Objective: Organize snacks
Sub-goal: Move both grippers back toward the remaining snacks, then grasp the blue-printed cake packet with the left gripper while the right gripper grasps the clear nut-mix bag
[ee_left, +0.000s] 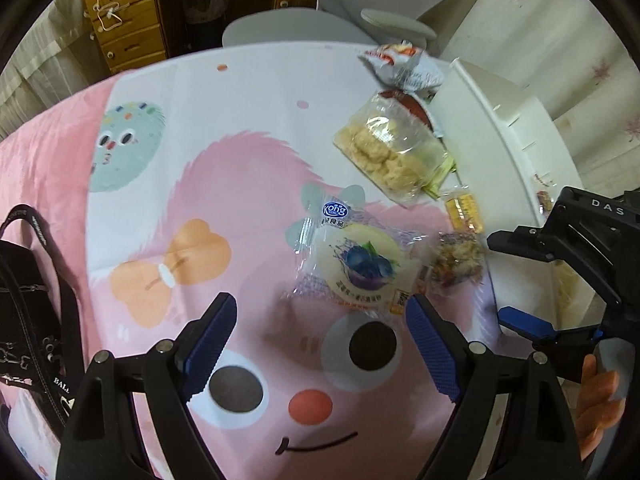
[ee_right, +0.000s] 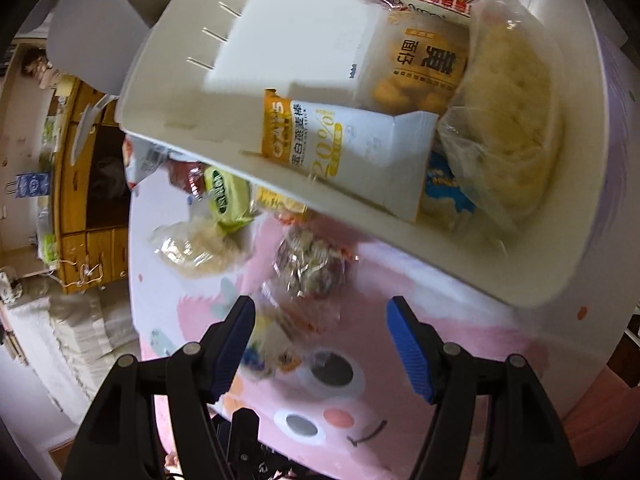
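Left wrist view looks steeply down, close over pink cartoon cloth. Right wrist view likewise (tilted), nearer white bin. Shared: cloth, bin, mixed-nut packet.

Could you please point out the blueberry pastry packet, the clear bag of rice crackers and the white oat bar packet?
blueberry pastry packet [ee_left: 362, 266], left wrist view, on the blueberry picture.
clear bag of rice crackers [ee_left: 386, 150], left wrist view, on the crackers inside.
white oat bar packet [ee_right: 344, 148], right wrist view, on its printed middle.
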Motion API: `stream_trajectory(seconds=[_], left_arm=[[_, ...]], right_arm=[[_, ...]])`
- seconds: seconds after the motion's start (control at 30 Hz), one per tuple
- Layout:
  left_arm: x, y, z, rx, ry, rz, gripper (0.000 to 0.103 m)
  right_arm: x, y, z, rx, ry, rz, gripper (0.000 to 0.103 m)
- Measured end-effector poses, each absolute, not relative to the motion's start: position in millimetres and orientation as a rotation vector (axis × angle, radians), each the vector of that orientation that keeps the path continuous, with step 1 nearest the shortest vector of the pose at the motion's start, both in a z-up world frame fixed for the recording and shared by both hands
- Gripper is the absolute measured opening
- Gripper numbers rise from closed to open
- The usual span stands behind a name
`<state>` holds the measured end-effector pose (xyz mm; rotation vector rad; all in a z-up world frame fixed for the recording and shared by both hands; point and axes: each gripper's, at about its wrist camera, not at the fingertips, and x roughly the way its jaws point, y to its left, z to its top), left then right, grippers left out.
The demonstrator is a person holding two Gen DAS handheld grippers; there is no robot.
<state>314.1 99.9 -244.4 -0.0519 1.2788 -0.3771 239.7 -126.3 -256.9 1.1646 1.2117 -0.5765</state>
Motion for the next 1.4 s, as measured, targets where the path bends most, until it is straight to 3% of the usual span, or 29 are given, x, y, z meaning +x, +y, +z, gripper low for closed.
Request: stream_trajectory(seconds=[0.57,0.9,0.97,1.1,1.4], left_arm=[[348.5,67.5,-288.7,-0.060,1.358,-0.418,0.091],[359.2,55.2,-299.6,-0.105,1.350,-0.426,0.091],[359.4,55.5,-299.7,-0.119,1.347,-0.423,0.088],[353.9,60.0,-295.7,-0.133,1.339,-0.431,0.071],[349.2,69.5,-286.6,-0.160,1.341,-0.378,0.058]], right_arm=[[286.2,-123.0,-292.9,1.031,1.309,-0.612,0.068],[304.9,-115.0,-299.1,0.986,1.342,-0.568,0.051],[307.6,-113.9,-299.3,0.987,1.337,-0.540,0.044],[314.8,-110.1,-300.2,0.981,1.344,-0.533,0.044],[294.4,-120.3,-294.4,0.985,1.353,-0.522,0.042]])
